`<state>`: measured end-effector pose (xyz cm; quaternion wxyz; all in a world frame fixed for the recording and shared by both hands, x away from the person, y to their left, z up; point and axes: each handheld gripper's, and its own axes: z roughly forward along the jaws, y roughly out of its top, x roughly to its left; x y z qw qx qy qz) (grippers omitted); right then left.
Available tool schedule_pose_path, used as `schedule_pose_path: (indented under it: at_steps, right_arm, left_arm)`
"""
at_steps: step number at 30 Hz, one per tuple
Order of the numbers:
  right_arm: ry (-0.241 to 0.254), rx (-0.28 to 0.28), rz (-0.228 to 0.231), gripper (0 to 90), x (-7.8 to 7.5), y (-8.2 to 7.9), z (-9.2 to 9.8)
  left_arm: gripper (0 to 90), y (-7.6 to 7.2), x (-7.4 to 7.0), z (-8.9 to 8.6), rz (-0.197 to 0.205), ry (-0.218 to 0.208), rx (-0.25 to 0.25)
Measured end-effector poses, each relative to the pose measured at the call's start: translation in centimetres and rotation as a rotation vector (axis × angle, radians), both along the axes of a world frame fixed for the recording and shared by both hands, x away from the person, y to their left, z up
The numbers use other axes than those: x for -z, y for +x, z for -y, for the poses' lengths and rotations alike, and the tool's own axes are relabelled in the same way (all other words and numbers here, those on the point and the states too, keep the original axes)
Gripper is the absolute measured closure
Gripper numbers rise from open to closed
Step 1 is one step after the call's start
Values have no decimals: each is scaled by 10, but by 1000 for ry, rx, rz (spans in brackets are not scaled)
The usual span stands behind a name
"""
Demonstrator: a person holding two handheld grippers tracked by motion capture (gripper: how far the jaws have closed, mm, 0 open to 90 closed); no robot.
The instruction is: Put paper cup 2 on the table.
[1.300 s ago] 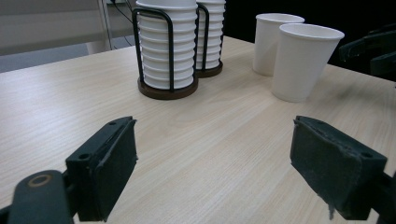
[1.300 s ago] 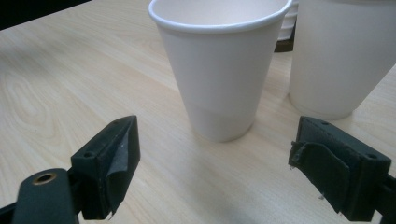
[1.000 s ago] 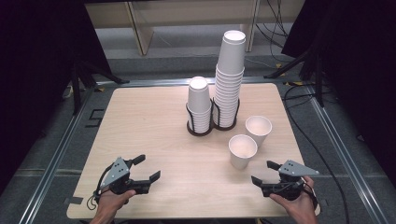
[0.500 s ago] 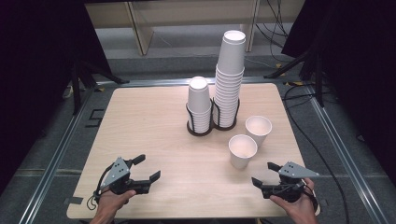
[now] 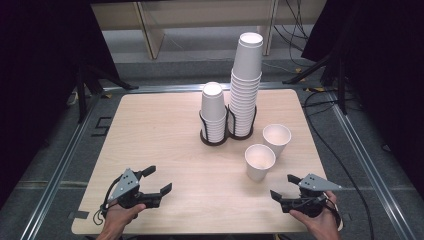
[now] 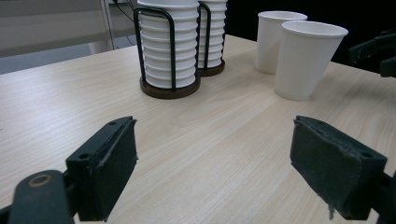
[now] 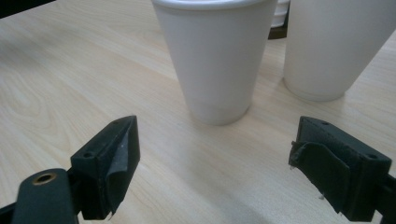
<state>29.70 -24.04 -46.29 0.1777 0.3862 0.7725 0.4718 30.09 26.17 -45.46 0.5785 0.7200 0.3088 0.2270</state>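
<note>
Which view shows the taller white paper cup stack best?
High view: the taller white paper cup stack shows whole, from its black wire holder to the top rim. The left gripper view shows its lower cups, cropped at the top. The right gripper view gives a sliver between the two loose cups.

You see two white paper cups [image 5: 268,149] standing upright, empty, close together, right of the frame centre.

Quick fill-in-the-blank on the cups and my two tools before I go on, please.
1. Loose cups standing on the table outside the black wire holder: ____.
2. The taller stack stands to the ____ of the shorter stack in the high view.
3. The right tool has its jaws ____.
Missing: two; right; open
</note>
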Motion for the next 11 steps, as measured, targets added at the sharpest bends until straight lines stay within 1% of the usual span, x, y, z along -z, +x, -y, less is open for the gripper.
schedule_pose_path:
  at_steps: [1, 2, 4, 5, 7, 8, 9, 10, 11]
  right_arm:
    - [4, -2, -3, 154, 0, 0, 0]
    - [4, -3, -5, 154, 0, 0, 0]
    - [-1, -1, 0, 154, 1, 1, 0]
    - [-1, -2, -9, 154, 1, 0, 0]
    - [-3, -5, -14, 154, 2, 1, 0]
    - [5, -4, -23, 154, 2, 1, -1]
    - [-3, -2, -12, 154, 2, 1, 0]
    - [-5, 0, -13, 154, 3, 1, 0]
    - [12, 8, -44, 154, 3, 0, -1]
  left_arm:
    - [145, 0, 0, 0, -3, -1, -1]
    - [145, 0, 0, 0, 5, 9, 0]
    - [145, 0, 0, 0, 5, 10, 0]
    - [145, 0, 0, 0, 6, 11, 0]
    - [145, 0, 0, 0, -5, 11, -3]
    - [145, -1, -1, -1, -12, 37, -9]
    - [145, 1, 0, 0, -1, 24, -4]
    - [145, 1, 1, 0, -5, 14, -4]
    - [146, 0, 0, 0, -10, 34, -12]
